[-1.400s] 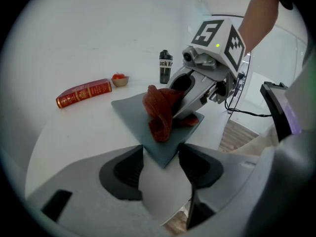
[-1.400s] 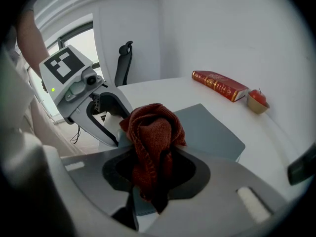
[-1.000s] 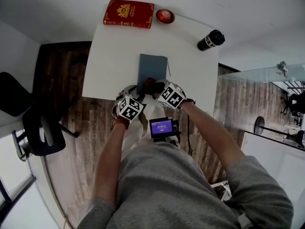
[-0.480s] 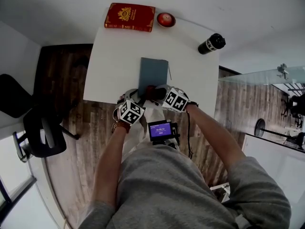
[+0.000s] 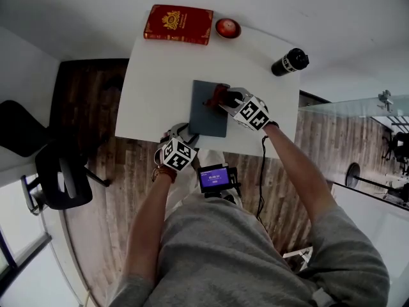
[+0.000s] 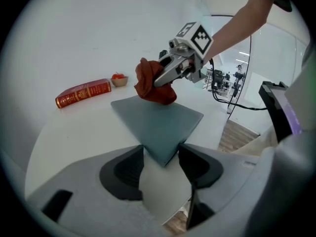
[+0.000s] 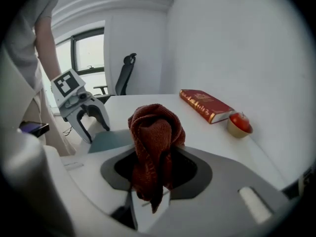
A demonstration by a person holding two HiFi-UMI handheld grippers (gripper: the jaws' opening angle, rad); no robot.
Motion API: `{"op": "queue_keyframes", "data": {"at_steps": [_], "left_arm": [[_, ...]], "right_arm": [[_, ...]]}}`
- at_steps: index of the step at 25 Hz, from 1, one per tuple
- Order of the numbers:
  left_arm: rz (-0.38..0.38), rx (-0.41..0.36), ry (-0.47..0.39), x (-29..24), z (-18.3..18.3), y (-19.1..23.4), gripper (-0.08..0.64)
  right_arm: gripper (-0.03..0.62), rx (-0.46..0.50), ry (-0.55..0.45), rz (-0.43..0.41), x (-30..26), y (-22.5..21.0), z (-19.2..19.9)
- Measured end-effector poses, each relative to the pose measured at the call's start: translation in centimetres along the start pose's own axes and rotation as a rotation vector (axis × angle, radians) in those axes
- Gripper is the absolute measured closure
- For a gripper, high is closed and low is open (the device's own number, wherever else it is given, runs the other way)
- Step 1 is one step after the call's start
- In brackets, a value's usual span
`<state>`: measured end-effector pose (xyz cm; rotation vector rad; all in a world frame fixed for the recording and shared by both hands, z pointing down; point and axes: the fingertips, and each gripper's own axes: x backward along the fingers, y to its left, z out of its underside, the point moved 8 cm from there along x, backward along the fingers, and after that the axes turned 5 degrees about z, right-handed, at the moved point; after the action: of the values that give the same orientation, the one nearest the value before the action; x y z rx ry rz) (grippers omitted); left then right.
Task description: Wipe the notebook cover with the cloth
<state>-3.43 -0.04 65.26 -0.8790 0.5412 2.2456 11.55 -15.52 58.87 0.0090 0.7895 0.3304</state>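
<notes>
Notebook [image 5: 206, 110] lies flat on the white worktop [image 5: 156, 82], a little toward the 6 o'clock edge, with its grey-blue cover up. The right gripper [image 5: 216, 100] comes over it from 4 o'clock, and its jaws are clenched on the dark red cloth [image 5: 219, 96]. In the right gripper view the cloth [image 7: 154, 132] stands bunched between the jaws and hangs out in front of them. The lower end of the cloth meets the cover at the far part of the notebook, about 1 o'clock from its middle.

The left gripper [image 6: 161, 163] is at the 6 o'clock side, at the near corner of the notebook. Its jaws are released and stand wide apart, with this corner lying between them. I cannot tell if they touch it.

A red book [image 5: 178, 24] lies at 11 o'clock on the worktop. A small bowl [image 5: 227, 27] with something red is at 12 o'clock, just beside the book. A black bottle [image 5: 289, 62] lies at 2 o'clock, well apart from the notebook.
</notes>
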Motion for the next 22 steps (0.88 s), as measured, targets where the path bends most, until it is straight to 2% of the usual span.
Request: {"op": "queue_keyframes", "data": {"at_steps": [3, 8, 12, 17, 22], "left_arm": [[-0.004, -0.003, -0.002, 0.1, 0.0, 0.0, 0.342], [-0.005, -0.004, -0.003, -0.1, 0.1, 0.1, 0.341], [-0.002, 0.002, 0.0, 0.0, 0.1, 0.2, 0.341], [-0.007, 0.004, 0.001, -0.1, 0.0, 0.3, 0.339], [-0.01, 0.006, 0.003, -0.1, 0.1, 0.2, 0.334]], "right_arm": [[0.431, -0.07, 0.046, 0.06, -0.4, -3.4, 1.1], [0.425, -0.214, 0.058, 0.128, -1.2, -6.8, 2.3], [0.42, -0.293, 0.107, 0.111, -2.5, -6.7, 3.4], [0.43, -0.473, 0.143, 0.129, -3.5, -6.0, 4.4], [0.437, -0.515, 0.158, 0.158, -3.4, -5.5, 4.3]]}}
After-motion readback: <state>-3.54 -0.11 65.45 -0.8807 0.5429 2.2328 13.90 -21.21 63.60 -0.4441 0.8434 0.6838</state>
